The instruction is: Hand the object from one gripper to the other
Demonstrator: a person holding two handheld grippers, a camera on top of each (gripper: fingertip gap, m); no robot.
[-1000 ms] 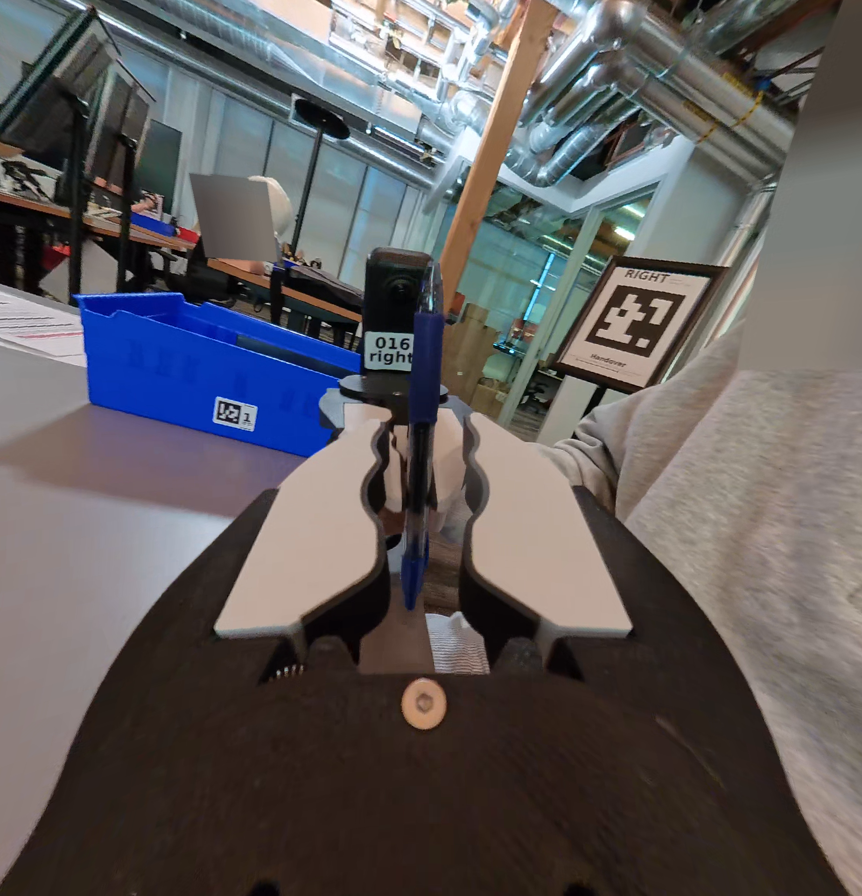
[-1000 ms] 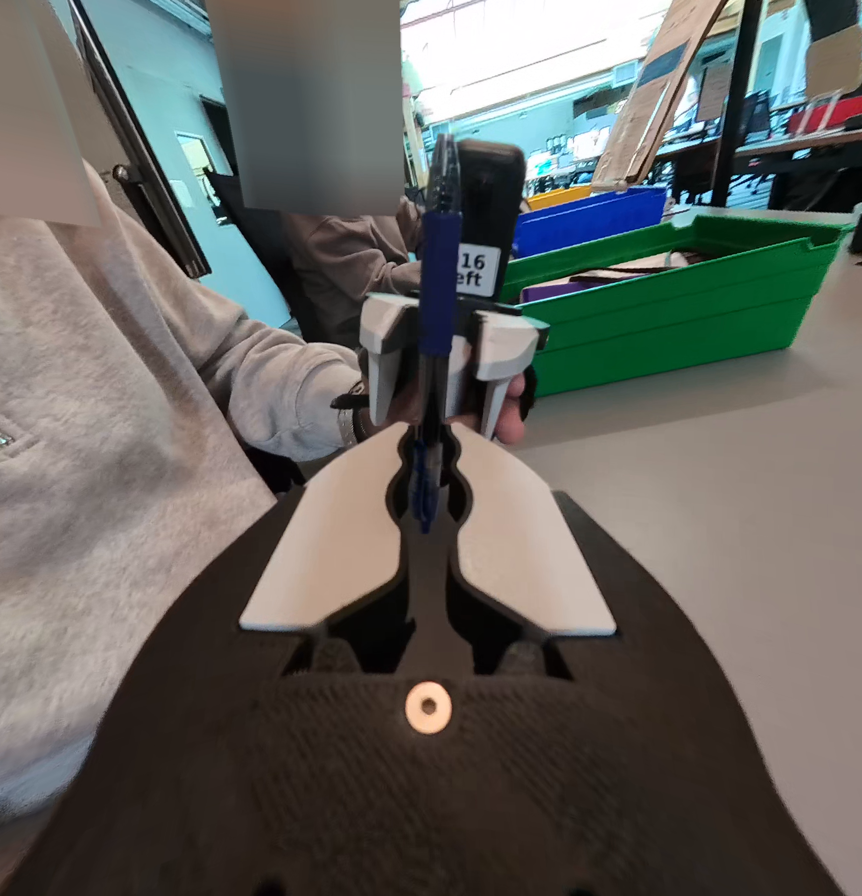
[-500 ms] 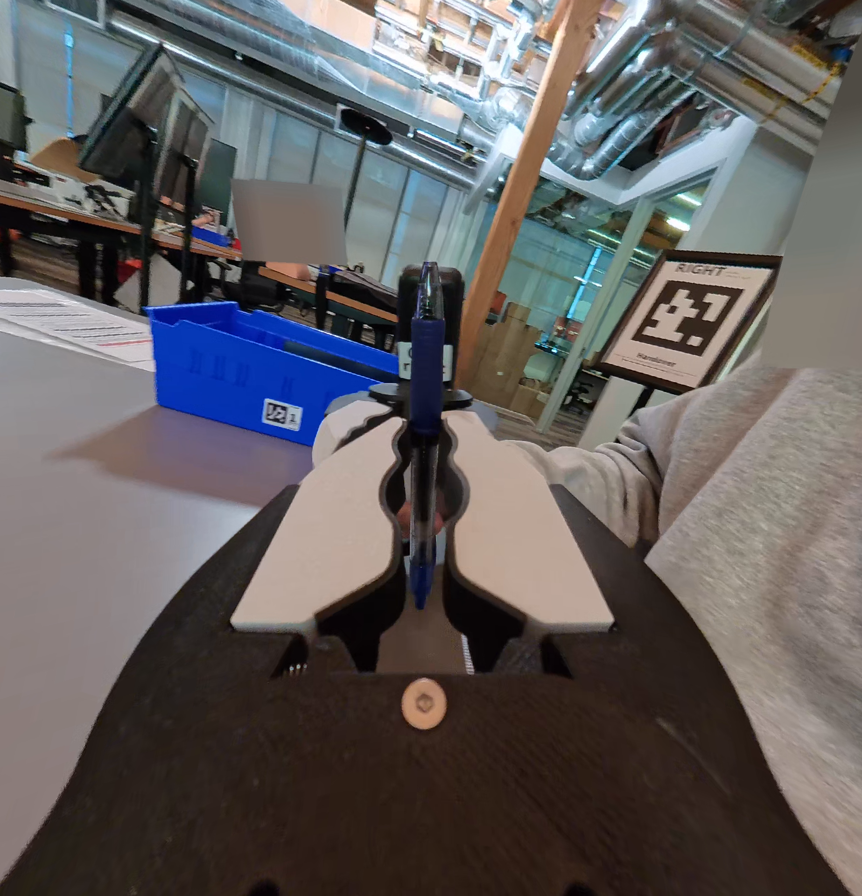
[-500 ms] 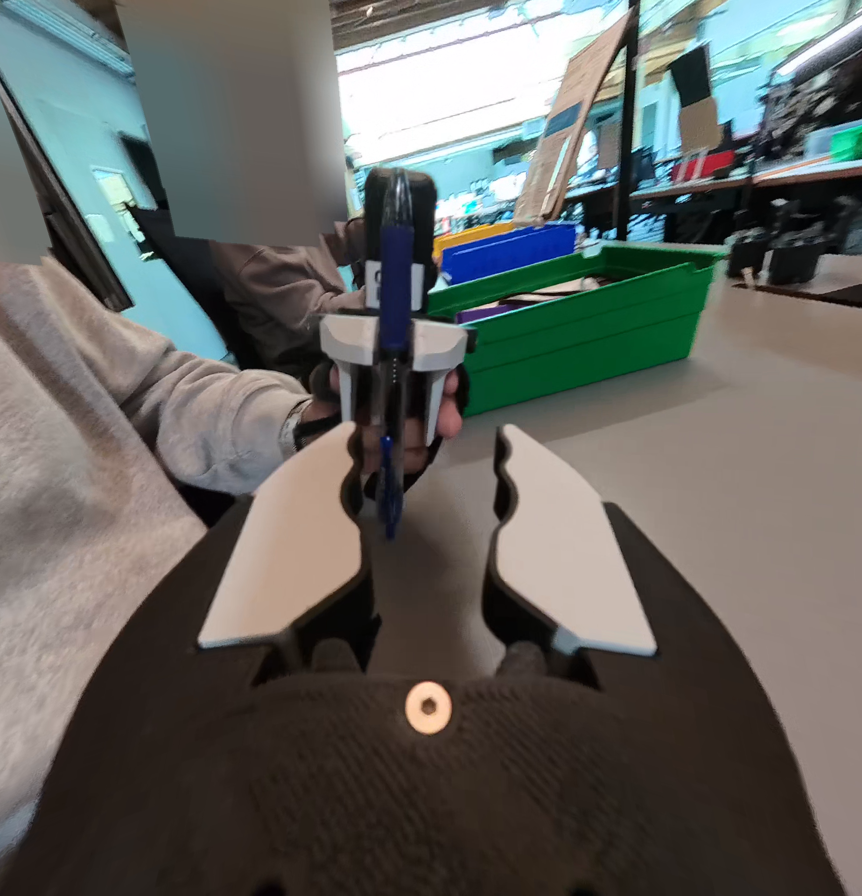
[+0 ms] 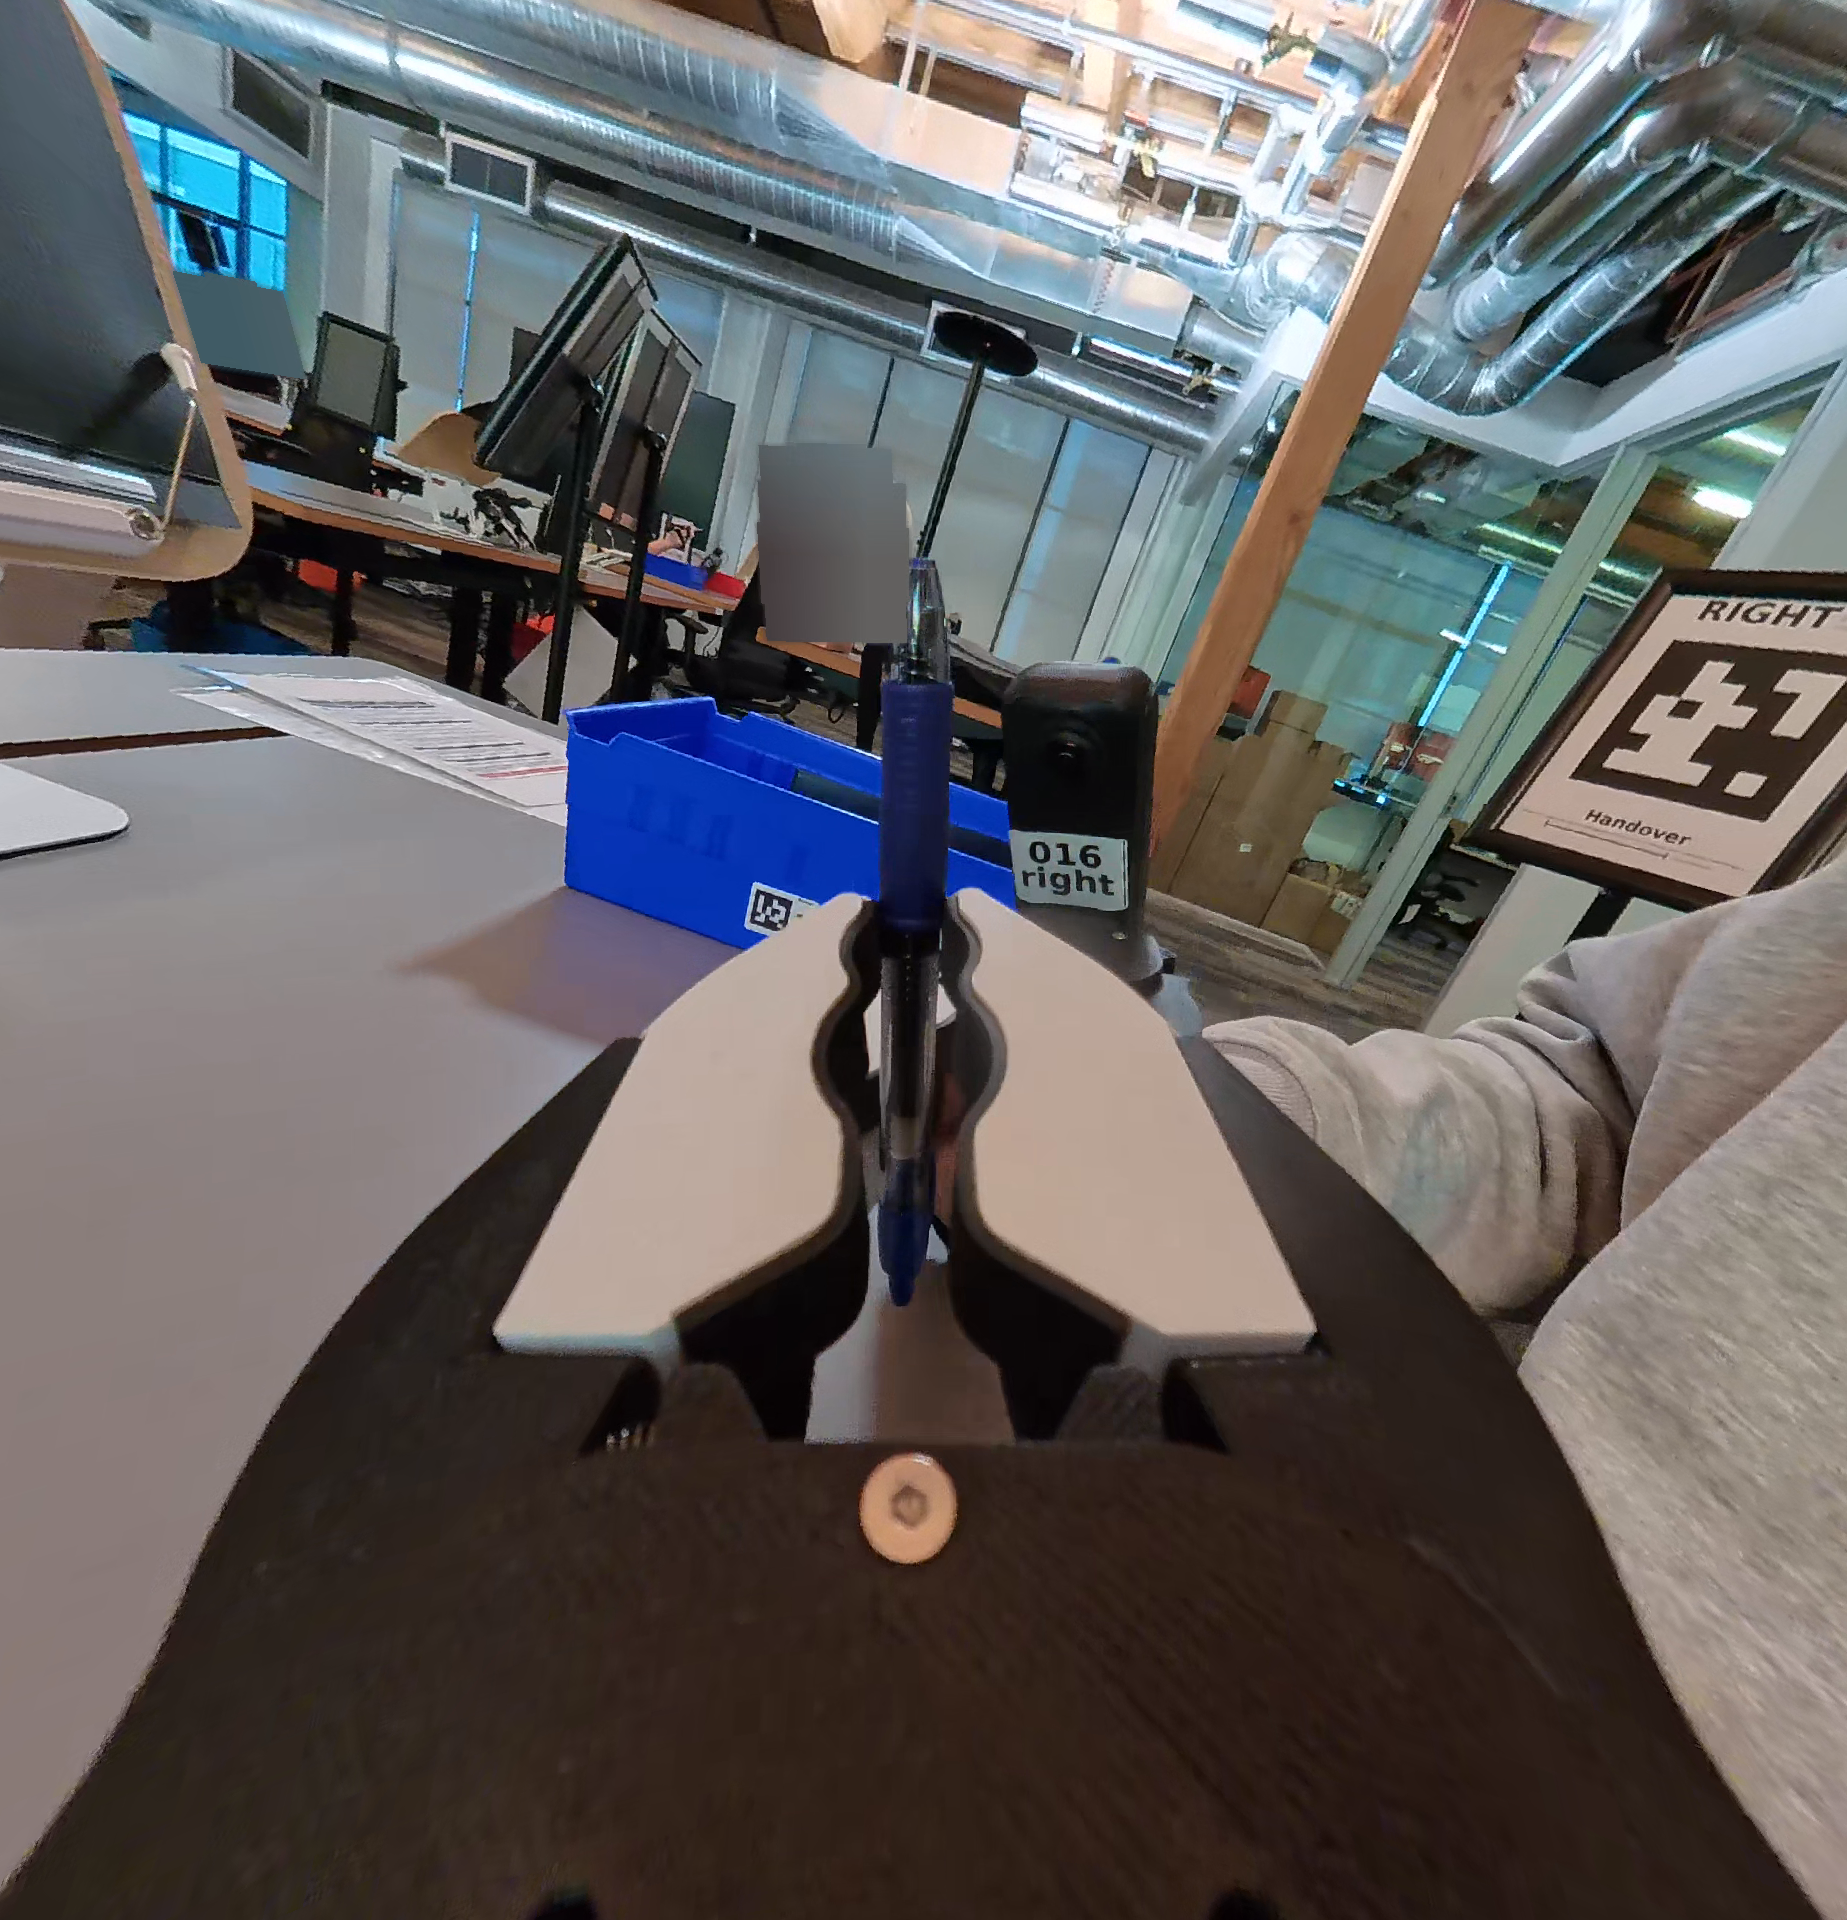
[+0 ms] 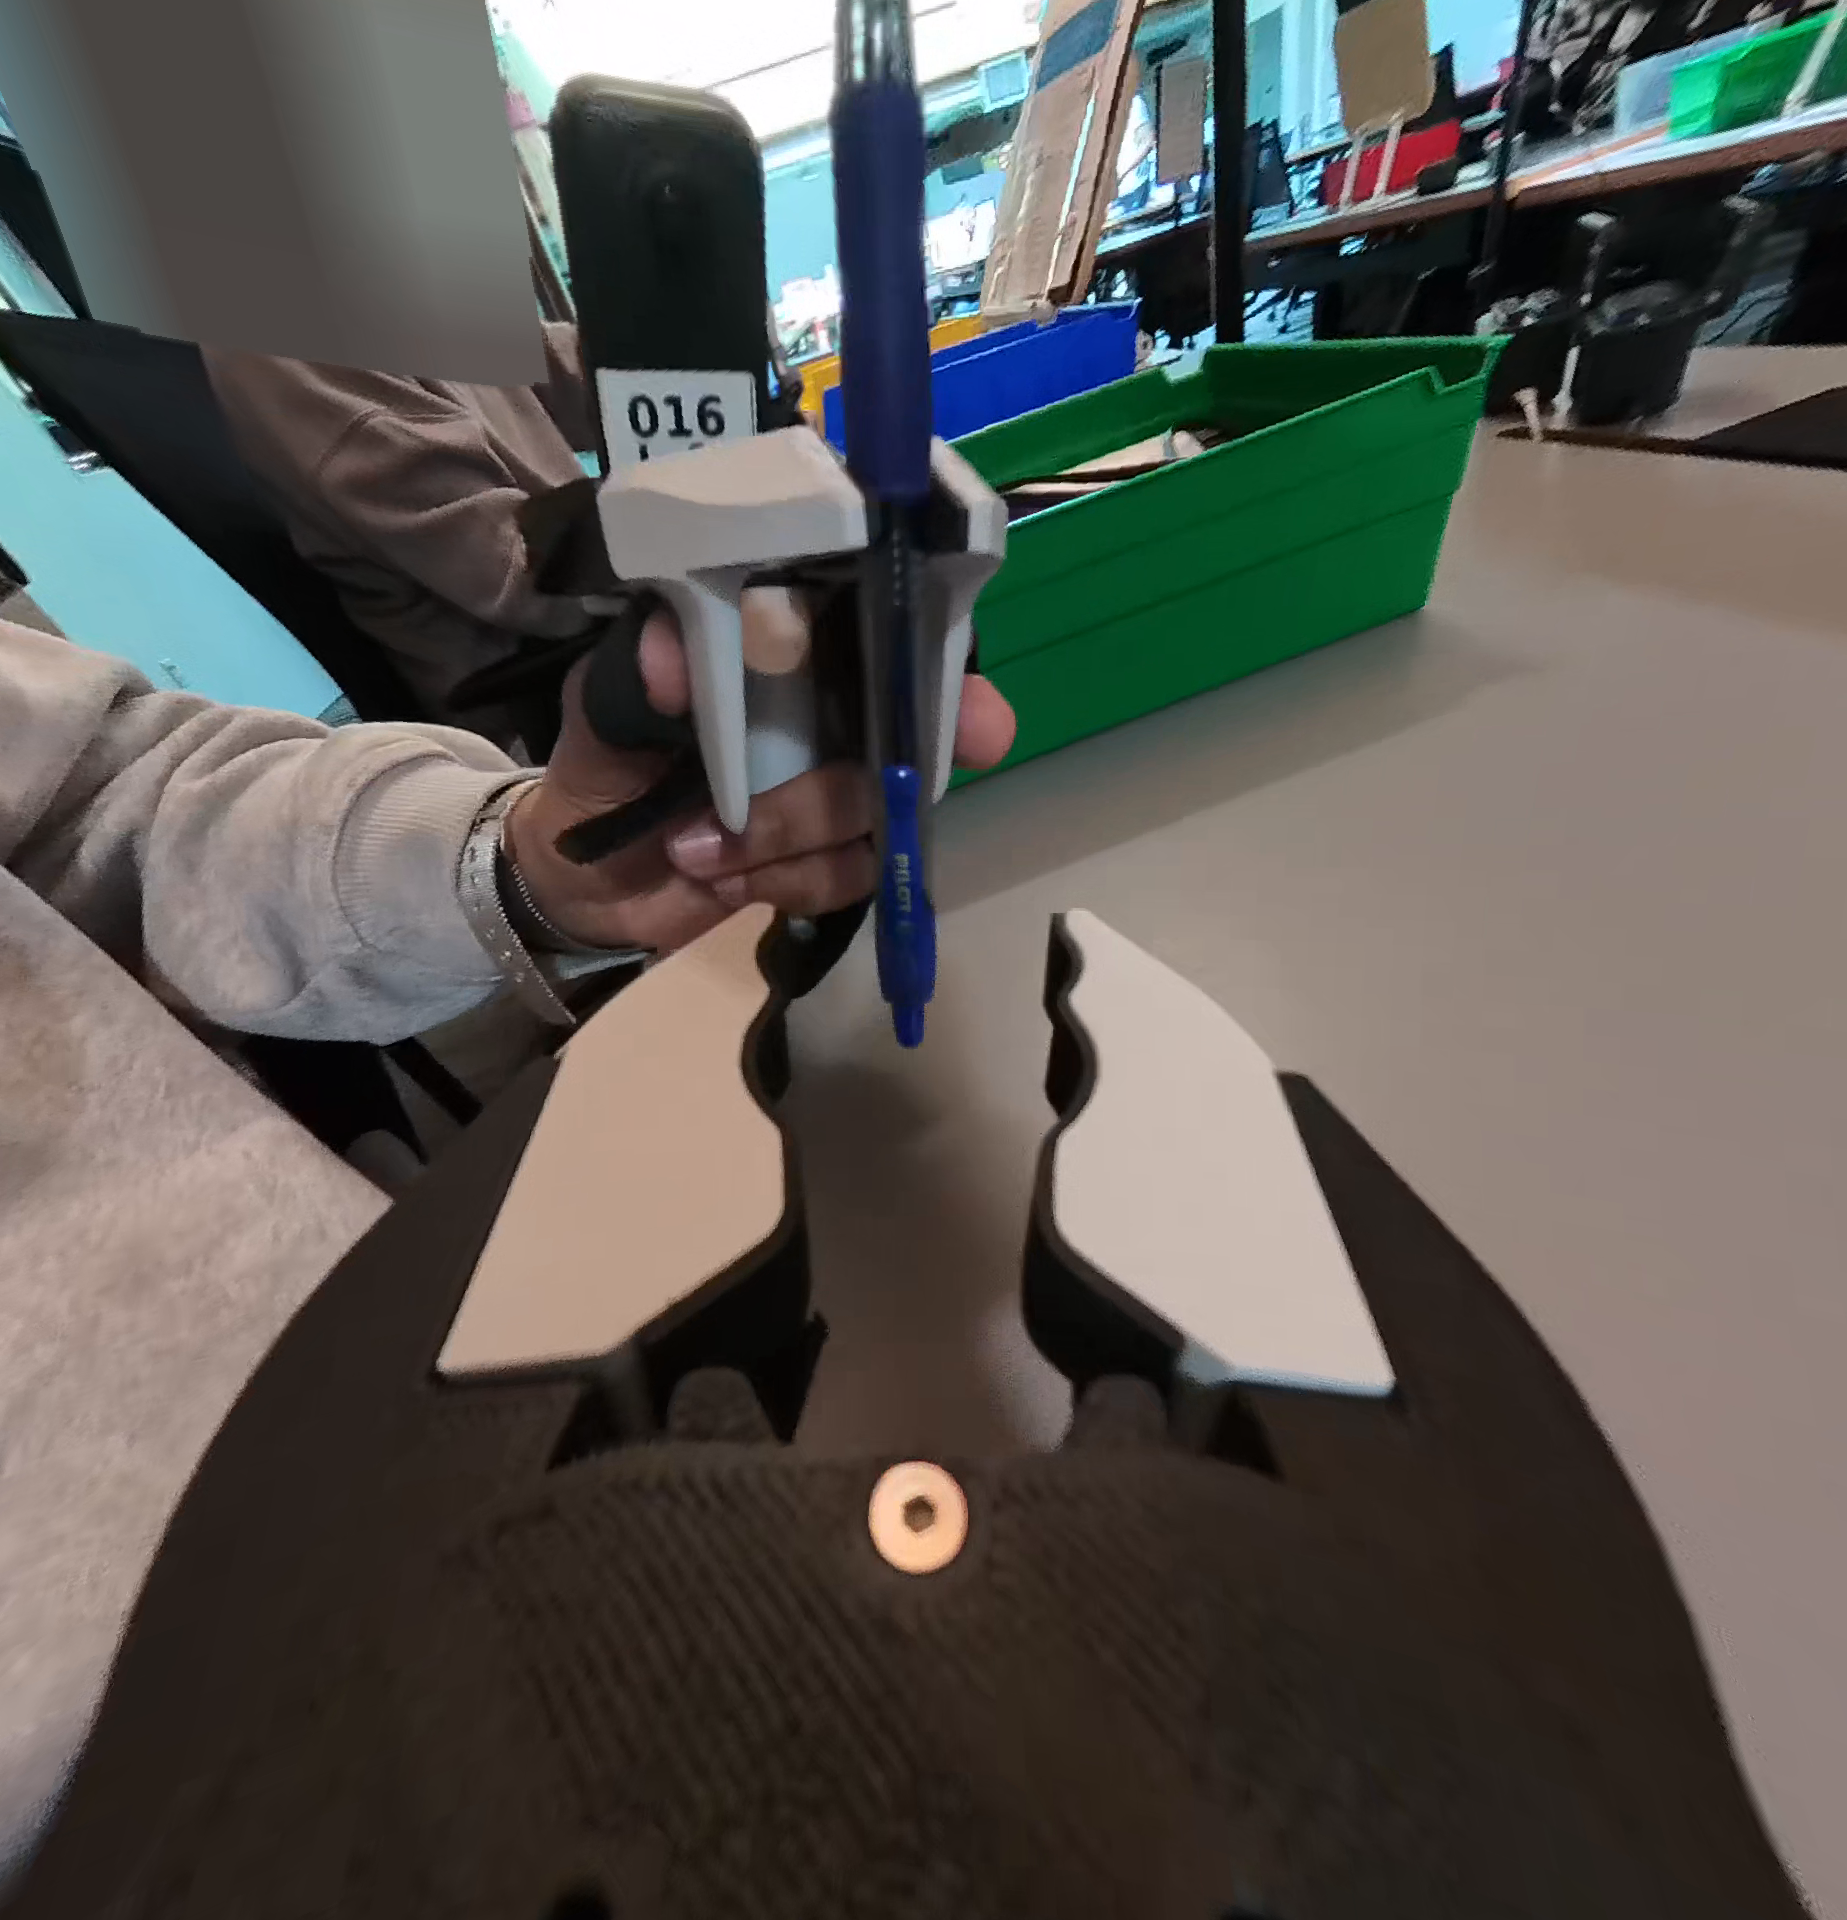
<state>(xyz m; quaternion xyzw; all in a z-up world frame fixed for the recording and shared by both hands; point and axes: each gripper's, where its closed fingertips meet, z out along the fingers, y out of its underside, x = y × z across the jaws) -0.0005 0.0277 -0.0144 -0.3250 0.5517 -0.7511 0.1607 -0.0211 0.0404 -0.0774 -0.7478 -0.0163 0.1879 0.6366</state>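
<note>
The pen [image 5: 911, 831] stands upright, its long axis running 12 to 6 o'clock in both views, with the clear end at 12 and the blue clip end [image 6: 903, 914] pointing down at 6. It sits above the grey table [image 5: 275, 1039], not touching it.

The left gripper [image 5: 911, 935] is clamped on the pen: its two white fingers [image 5: 732, 1122] press the dark barrel from 9 and 3 o'clock, just under the blue grip sleeve. In the right wrist view the same gripper [image 6: 898, 540] appears at 12 o'clock, held by a hand [image 6: 732, 831] in a grey sleeve [image 6: 254, 831], the pen pinched between its fingertips.

The right gripper [image 6: 908, 945] has its jaws spread wide and holds nothing; the pen's lower tip hangs between its two fingertips, nearer the left one [image 6: 690, 1039], touching neither. In the left wrist view only its black camera [image 5: 1080, 769] shows, at 1 o'clock from the pen.

Count: one pen, two grippers. Bins: one blue bin [image 5: 690, 810] at 11 o'clock behind the pen in the left view; one green bin [image 6: 1262, 540] at 2 o'clock in the right view, with a second blue one [image 6: 1023, 364] behind it. One framed marker sign [image 5: 1708, 727] stands at 3 o'clock
</note>
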